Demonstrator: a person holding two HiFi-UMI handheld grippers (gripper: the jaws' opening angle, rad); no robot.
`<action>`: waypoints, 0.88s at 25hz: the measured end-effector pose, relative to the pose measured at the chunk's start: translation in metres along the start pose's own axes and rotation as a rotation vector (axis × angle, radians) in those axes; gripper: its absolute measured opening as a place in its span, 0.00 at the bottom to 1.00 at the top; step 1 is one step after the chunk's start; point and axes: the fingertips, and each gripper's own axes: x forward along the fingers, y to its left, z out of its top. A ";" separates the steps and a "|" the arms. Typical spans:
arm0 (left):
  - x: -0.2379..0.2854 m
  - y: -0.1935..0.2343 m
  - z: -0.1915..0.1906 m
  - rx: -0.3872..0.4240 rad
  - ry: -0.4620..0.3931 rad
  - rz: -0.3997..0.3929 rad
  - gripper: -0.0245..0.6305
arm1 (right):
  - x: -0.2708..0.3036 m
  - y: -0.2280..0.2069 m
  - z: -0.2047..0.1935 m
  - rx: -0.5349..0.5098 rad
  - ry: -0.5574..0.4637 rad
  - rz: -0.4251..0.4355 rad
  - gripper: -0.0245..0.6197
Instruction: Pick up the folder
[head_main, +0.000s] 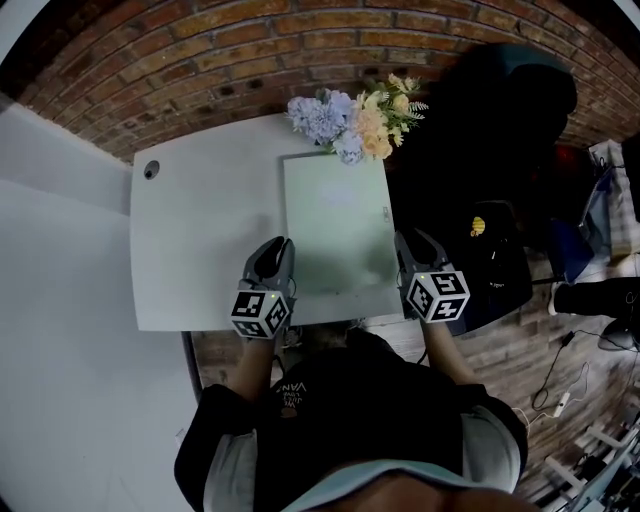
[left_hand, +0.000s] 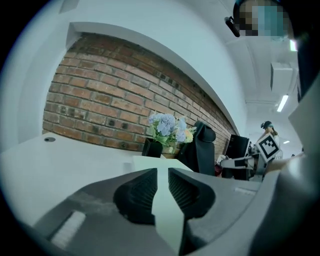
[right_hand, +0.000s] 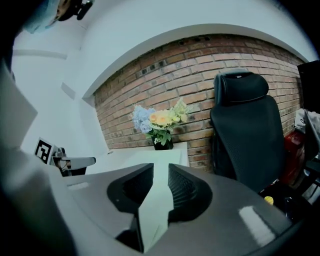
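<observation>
A pale green folder (head_main: 335, 225) lies flat on the white table (head_main: 200, 230), its near edge close to the table's front edge. My left gripper (head_main: 283, 248) sits at the folder's left edge near the front, and my right gripper (head_main: 403, 240) is by its right front corner. In the left gripper view the jaws (left_hand: 162, 172) stand a narrow slit apart, the folder (left_hand: 145, 162) showing ahead and through the gap. The right gripper (right_hand: 161, 170) also shows a narrow gap, with the folder (right_hand: 162, 157) beyond it. I see no pad pressing on anything.
A vase of blue and yellow flowers (head_main: 350, 120) stands at the folder's far end against the brick wall. A black office chair (head_main: 490, 110) is right of the table. A cable hole (head_main: 151, 170) is at the table's far left corner. Cables lie on the floor at right.
</observation>
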 end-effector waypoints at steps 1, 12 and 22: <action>0.003 0.002 -0.004 -0.009 0.011 0.007 0.13 | 0.004 -0.002 -0.002 0.003 0.011 0.006 0.19; 0.030 0.008 -0.043 -0.108 0.168 0.036 0.56 | 0.040 -0.011 -0.037 0.088 0.173 0.114 0.49; 0.047 0.010 -0.068 -0.202 0.272 0.033 0.63 | 0.058 -0.011 -0.064 0.124 0.314 0.162 0.65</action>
